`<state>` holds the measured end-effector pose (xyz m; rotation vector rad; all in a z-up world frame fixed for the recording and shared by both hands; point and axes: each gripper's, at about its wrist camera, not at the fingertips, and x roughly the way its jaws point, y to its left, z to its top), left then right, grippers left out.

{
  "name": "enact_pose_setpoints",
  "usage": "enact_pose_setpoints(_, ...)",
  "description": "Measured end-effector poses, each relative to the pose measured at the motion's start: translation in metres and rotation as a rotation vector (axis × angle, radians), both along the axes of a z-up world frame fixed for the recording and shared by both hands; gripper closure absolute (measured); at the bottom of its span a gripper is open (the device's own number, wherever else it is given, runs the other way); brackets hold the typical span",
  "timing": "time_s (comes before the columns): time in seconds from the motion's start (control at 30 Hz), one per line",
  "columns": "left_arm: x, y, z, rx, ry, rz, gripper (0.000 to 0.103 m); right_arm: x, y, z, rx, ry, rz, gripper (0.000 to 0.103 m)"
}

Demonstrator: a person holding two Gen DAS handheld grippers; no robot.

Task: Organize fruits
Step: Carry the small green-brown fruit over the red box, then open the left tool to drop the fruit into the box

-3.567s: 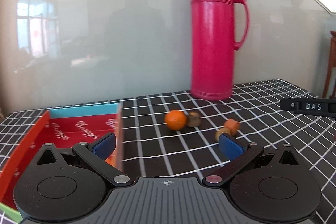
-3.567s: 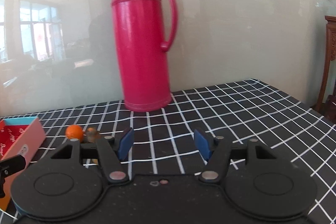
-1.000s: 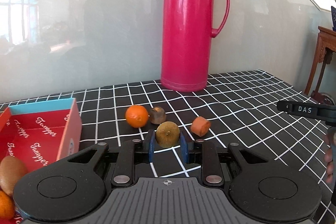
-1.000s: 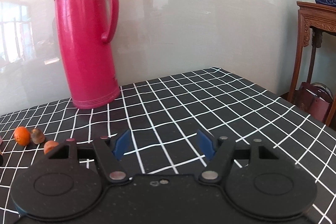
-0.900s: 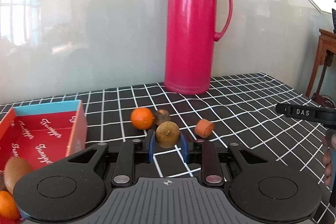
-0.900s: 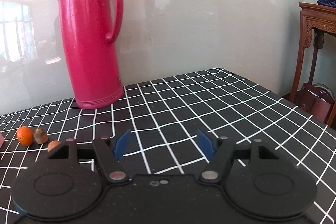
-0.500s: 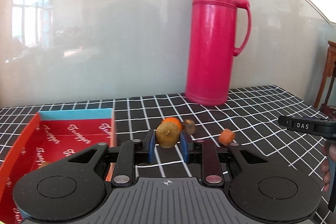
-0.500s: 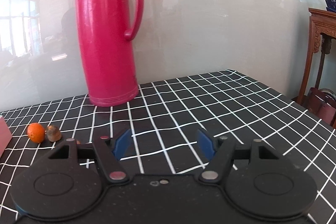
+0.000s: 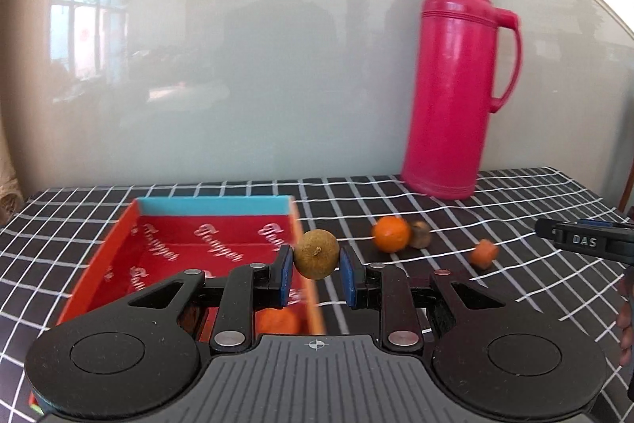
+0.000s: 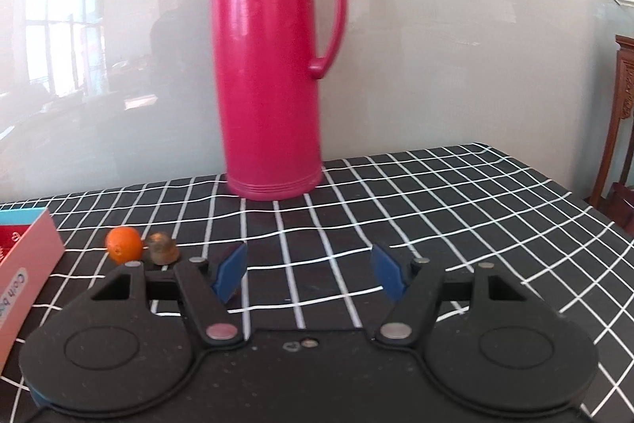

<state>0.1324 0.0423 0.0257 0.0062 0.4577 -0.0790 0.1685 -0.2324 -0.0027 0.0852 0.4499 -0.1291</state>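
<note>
While the left gripper (image 9: 316, 261) pinches a round brown fruit (image 9: 316, 253) between its blue pads, it hangs over the right wall of the red box (image 9: 119, 244). An orange (image 9: 390, 233), a small brown fruit (image 9: 420, 234) and an orange chunk (image 9: 484, 253) lie on the checked tablecloth (image 10: 455, 209), near the back edge by the pink flask (image 10: 273, 66). The right gripper (image 10: 309, 274) is spread with nothing in it.

My left tool (image 9: 316, 274) holds a round fruit (image 9: 316, 254) above the box's (image 9: 206, 205) right wall. Right of box on surface (image 9: 515, 193): tangerine (image 9: 391, 233) touching small fruit (image 9: 420, 234); flask (image 9: 459, 82) behind, near wall.
</note>
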Motion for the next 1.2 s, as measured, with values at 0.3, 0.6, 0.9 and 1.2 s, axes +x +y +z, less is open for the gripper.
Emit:
enact_pose_setpoints(0.3,-0.002,0.027,-0.003,0.006,0.010,0.048,0.077,-0.003,0.028,0.007,-0.011,-0.018,0.053,0.034)
enact_pose_setpoints(0.6,-0.002,0.046,-0.012,0.015,0.043,0.081,0.077,-0.002,0.048,0.010,-0.004,-0.028,0.087,0.034)
enact_pose_setpoints(0.9,-0.003,0.055,-0.014,0.010,0.051,0.091,0.077,-0.001,0.057,0.011,0.002,-0.027,0.098,0.034)
enact_pose_setpoints(1.2,-0.006,0.054,-0.010,0.022,0.007,0.113,0.045,-0.002,0.056,0.010,-0.009,-0.025,0.098,0.033)
